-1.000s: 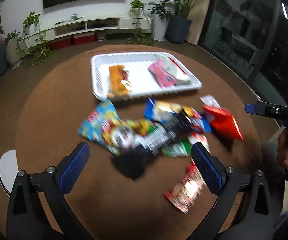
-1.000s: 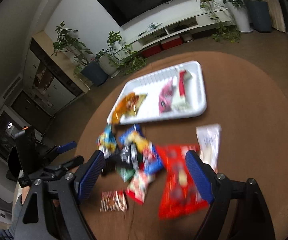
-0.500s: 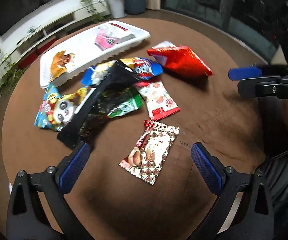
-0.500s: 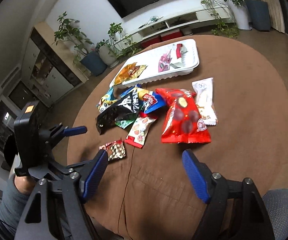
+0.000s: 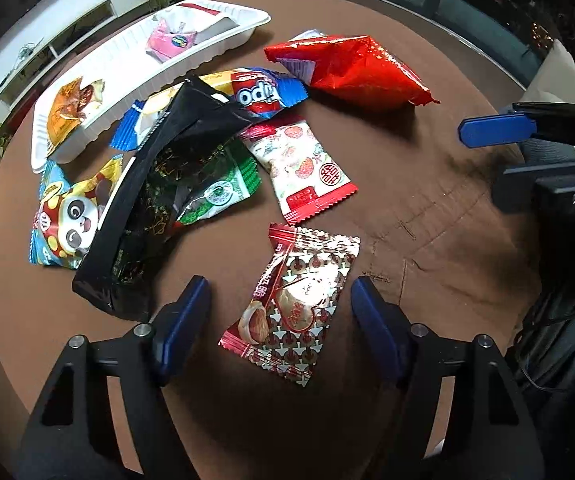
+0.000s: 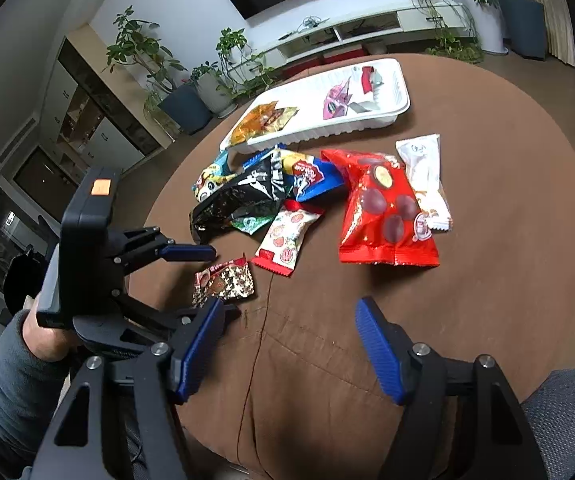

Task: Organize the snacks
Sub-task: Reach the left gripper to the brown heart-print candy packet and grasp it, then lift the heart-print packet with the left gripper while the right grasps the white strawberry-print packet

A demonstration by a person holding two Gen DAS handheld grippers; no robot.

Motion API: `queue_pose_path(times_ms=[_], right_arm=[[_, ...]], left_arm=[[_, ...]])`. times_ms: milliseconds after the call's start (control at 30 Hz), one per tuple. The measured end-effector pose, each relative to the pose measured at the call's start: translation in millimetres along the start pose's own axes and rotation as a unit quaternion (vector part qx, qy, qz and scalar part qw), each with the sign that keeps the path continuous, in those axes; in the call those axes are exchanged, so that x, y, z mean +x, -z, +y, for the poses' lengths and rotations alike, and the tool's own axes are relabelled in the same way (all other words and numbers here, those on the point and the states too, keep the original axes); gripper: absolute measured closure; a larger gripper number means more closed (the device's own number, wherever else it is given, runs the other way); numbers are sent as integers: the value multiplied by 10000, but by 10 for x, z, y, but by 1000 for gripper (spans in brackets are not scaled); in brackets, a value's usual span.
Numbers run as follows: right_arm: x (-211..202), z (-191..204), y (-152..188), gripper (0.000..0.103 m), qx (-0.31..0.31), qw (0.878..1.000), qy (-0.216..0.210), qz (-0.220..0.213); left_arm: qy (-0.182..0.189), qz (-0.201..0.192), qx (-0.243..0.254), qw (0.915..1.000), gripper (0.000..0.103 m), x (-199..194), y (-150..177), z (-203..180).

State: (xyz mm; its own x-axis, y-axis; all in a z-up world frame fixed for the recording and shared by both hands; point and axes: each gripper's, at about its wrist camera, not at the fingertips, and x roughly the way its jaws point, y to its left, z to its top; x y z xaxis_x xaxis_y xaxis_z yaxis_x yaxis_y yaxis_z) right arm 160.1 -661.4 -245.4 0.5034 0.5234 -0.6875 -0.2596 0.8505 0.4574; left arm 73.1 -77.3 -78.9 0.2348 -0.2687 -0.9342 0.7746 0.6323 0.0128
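Both sets of jaws are wide open and hold nothing. Those of the left gripper (image 5: 279,312) hang low over a small red candy packet (image 5: 295,312), which lies flat between the two blue fingertips (image 5: 183,312); whether they touch it I cannot tell. Those of the right gripper (image 6: 287,344) hang over bare brown cloth, well apart from any snack.

Under both is the round brown bench (image 6: 507,280). Far ahead of both jaws, at the far side of the bench, sits the long white tray (image 5: 127,52). In it lie an orange snack bag (image 5: 67,108), a pink packet (image 5: 169,40) and a white and red packet (image 6: 369,80).

Between the tray and the jaws is a heap of snacks. Biggest is the red bag (image 6: 383,212), ahead of the right jaws and a little to their right. A white packet (image 6: 425,176) lies just beside it, touching its right edge. A long black bag (image 5: 159,184) lies on top of the heap, ahead and left of the left jaws. Under it are a blue panda bag (image 5: 67,216), a green packet (image 5: 223,188) and a blue and red bag (image 5: 259,96). A white strawberry packet (image 5: 303,168) lies just ahead of the left jaws, near the small red candy packet but not touching it.

From the right wrist view, the left gripper (image 6: 207,280) shows at the left with its fingers on either side of that small packet (image 6: 225,282).
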Motion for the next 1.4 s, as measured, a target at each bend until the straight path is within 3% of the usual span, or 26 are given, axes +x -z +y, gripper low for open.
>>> queue_pose_path(times_ms=[200,433,533,833,1100,1400], right_arm=[[40,34,34,32,-16,9999,-29,99],[66,60,27,32,-46,9999,-28,144],[85,79,26,32,-70,9998,-33,163],[115,165,-4,32,-182,9997,0,174],[335,367,-162,35,-446,9985,150,293],[832,446,-437,39,-506,9929,838,672]], left_arm=[[98,146,-181,9997,52,30,-77,85],[81,197,-321,9993,56,26,-70,105],[79,142,-501,9986,68,-30,-23,129],[251,-92,-913,9955,73,-111,122,163],[136,-297,-1437,9891,74,-288,508,211],[84,-532,-1930,9797,74,-406,801,351]])
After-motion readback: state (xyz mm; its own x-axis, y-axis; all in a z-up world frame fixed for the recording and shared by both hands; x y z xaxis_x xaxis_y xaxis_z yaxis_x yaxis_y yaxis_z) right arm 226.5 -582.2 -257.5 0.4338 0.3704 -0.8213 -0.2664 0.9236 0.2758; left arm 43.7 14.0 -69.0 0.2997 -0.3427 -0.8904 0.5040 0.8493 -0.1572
